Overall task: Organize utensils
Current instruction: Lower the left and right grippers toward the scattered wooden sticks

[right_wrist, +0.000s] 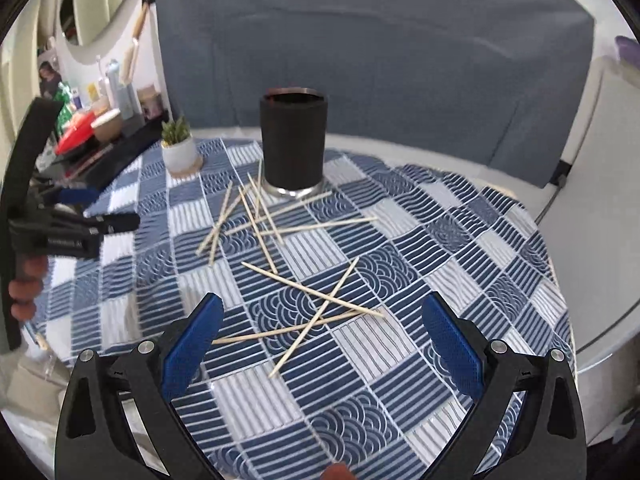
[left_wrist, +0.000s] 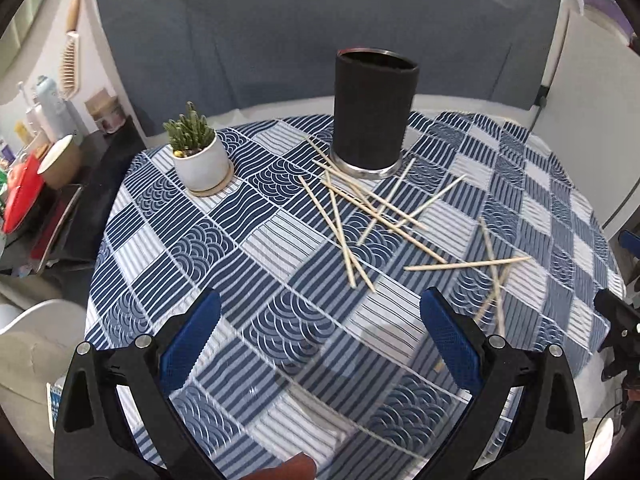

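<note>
Several wooden chopsticks [left_wrist: 348,232] lie scattered and crossed on the blue patterned tablecloth [left_wrist: 248,264]. Behind them stands a tall black cylindrical holder [left_wrist: 374,110] with a metal base, upright. In the right wrist view the same holder [right_wrist: 294,140] stands at the back, and a crossed group of chopsticks [right_wrist: 316,308] lies just ahead of my fingers. My left gripper [left_wrist: 320,304] hovers open above the cloth, short of the sticks. Open too and holding nothing, my right gripper [right_wrist: 322,306] hangs over the near crossed sticks. The left gripper's body [right_wrist: 72,228] shows at the left edge there.
A small potted succulent [left_wrist: 198,156] in a white pot sits at the table's far left. Left of the table, a dark shelf [left_wrist: 56,184] holds bottles, a cup and red items. A blue-grey backdrop [left_wrist: 320,32] rises behind. The table edge curves off at right.
</note>
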`<state>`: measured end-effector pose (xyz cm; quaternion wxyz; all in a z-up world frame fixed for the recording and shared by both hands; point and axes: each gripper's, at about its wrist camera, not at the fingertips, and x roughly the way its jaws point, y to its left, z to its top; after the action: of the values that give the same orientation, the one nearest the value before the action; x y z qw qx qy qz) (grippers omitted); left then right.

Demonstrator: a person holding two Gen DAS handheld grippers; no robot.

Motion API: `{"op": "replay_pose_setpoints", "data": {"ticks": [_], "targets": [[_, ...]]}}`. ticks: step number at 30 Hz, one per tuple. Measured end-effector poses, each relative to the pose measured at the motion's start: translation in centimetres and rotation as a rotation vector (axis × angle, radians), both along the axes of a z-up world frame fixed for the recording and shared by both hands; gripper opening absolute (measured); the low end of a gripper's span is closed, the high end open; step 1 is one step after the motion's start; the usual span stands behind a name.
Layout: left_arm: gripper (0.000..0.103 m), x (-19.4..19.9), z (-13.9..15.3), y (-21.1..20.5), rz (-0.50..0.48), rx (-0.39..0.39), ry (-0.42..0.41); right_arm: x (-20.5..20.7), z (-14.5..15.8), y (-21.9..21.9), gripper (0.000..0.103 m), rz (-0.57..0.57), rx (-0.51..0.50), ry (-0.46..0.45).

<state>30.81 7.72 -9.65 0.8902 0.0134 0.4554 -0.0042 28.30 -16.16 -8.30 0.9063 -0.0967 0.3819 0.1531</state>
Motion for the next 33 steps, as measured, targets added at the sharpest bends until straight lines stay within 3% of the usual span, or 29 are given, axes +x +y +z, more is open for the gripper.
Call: {"op": "replay_pose_setpoints", "data": {"ticks": [4, 12, 14, 16, 18, 24, 29, 32, 33], "targets": [[0.097, 2.7, -1.3, -0.1, -0.016, 0.044, 0.041, 2.4, -1.8, 1.2, 0.094, 0.084, -0.043, 0.071], [0.097, 6.6, -6.0, -0.4, 0.013, 0.036, 0.162, 7.7, -6.5, 3.8, 0.093, 0.302, -0.091, 0.249], [0.097, 7.4, -6.8, -0.5, 0.033, 0.052, 0.184, 8.8, -7.5, 4.2, 0.087, 0.351, -0.111, 0.269], [0.097, 8.3, -7.7, -0.7, 0.046, 0.074, 0.223, 9.9, -8.5, 4.8, 0.075, 0.399, -0.144, 0.298], [0.097, 9.1, -8.5, -0.5, 0.056, 0.048, 0.259, 10.7, -9.5, 5.4, 0.069, 0.451, -0.178, 0.331], [0.097, 10.8, -10.3, -0.2, 0.097, 0.073, 0.299, 12.5, -11.6, 7.1, 0.048, 0.584, -0.273, 0.340], [0.098, 11.7, -10.8, 0.3, 0.092, 0.083, 0.305, 13.6, -12.4, 7.2, 0.048, 0.643, -0.276, 0.361], [0.098, 12.2, -11.0, 1.3, 0.086, 0.073, 0.334, 14.6, -12.8, 7.1, 0.055, 0.626, -0.262, 0.416], [0.098, 12.4, -11.1, 1.5, 0.092, 0.061, 0.346, 14.7, -12.9, 7.2, 0.063, 0.629, -0.269, 0.414]]}}
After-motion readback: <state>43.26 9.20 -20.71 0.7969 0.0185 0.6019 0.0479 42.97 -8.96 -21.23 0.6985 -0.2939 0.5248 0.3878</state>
